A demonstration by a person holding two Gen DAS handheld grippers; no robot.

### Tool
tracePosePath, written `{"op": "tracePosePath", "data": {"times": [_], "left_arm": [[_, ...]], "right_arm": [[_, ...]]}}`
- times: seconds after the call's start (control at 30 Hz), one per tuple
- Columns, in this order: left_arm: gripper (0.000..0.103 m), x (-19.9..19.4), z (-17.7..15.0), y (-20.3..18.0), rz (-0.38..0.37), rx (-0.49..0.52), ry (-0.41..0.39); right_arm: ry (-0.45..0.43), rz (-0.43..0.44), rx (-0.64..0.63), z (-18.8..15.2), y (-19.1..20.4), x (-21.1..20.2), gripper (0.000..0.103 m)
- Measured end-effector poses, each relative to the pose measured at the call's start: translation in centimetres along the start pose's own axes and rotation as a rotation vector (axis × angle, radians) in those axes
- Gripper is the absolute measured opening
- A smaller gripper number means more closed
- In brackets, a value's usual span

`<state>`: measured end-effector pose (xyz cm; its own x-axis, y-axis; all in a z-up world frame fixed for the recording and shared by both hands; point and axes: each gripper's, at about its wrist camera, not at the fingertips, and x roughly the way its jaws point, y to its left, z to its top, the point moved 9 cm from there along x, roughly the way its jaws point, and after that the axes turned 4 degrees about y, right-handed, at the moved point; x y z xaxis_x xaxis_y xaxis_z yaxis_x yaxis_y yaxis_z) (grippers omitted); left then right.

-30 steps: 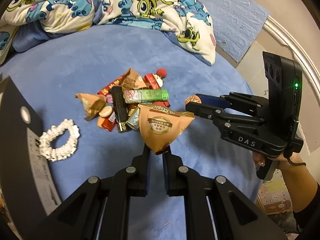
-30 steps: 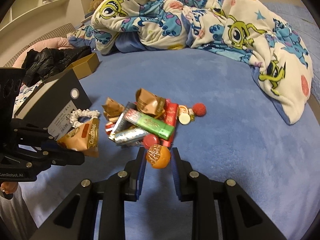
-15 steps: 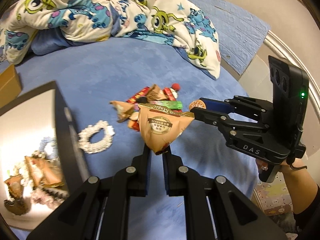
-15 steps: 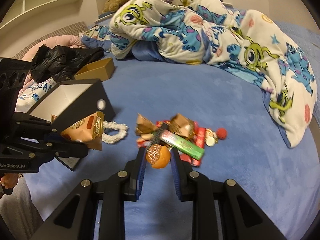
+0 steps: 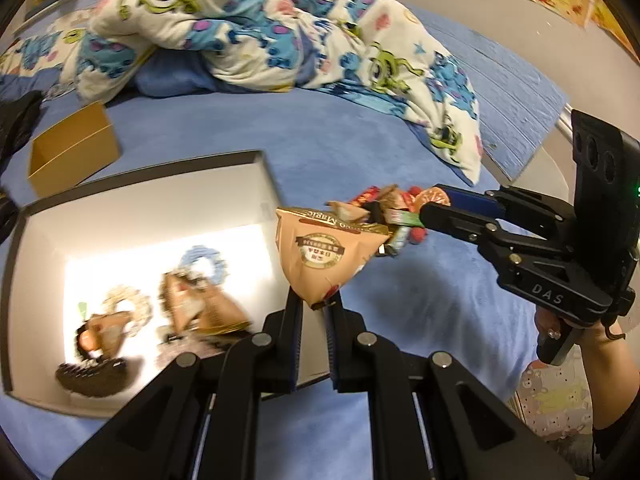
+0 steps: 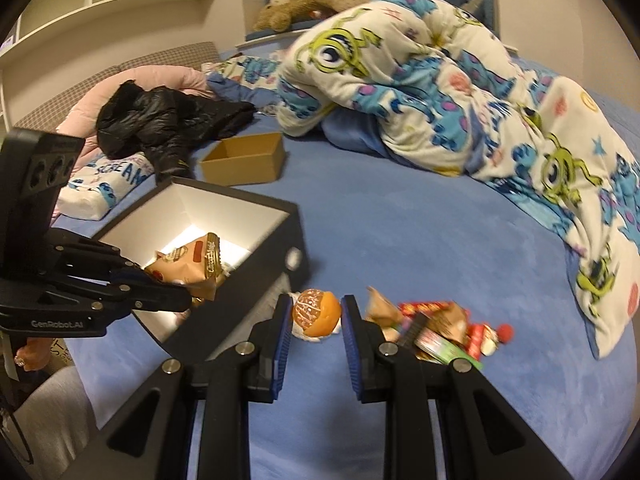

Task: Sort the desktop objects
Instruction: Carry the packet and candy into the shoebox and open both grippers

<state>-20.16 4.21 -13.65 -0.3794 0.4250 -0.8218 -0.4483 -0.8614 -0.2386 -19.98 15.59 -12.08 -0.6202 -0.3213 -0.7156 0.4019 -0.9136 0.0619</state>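
My left gripper is shut on a tan triangular snack bag and holds it above the right edge of a black box with a white inside. The bag also shows in the right wrist view over the box. My right gripper is shut on a round orange wrapped sweet; it shows in the left wrist view too. A pile of snack packets lies on the blue bed cover to the right.
The black box holds several snack bags and hair scrunchies. A small open cardboard box stands behind it. A cartoon-print duvet is heaped at the back, with a black jacket at the left.
Both grippers have swung left with their loads. The black box has come under the left gripper, and the snack pile has slid to the right in both views.
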Motion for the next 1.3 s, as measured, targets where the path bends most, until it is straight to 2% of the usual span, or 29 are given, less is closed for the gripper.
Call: {"op": "tracePosePath", "data": {"times": [0.4, 0.73, 1.0, 1.3], "left_arm": [[0.011, -4.0, -2.0, 7.7, 0.055, -0.081, -0.034], [0.011, -5.1, -3.6, 12.5, 0.073, -0.133, -0.042], [0.011, -4.8, -4.5, 15.9, 0.087, -0.164, -0.026], [0.011, -3.8, -4.8, 17.5, 0.093, -0.169, 0.003]], "right_arm": [[-0.010, 0.053, -0.072, 3.7, 7.9, 1.7, 0.025], [-0.001, 0.088, -0.116, 5.6, 13.4, 4.2, 0.025], [0.021, 0.102, -0.128, 5.8, 15.9, 6.5, 0.025], [0.056, 0.105, -0.133, 5.2, 17.2, 8.6, 0.025]]}}
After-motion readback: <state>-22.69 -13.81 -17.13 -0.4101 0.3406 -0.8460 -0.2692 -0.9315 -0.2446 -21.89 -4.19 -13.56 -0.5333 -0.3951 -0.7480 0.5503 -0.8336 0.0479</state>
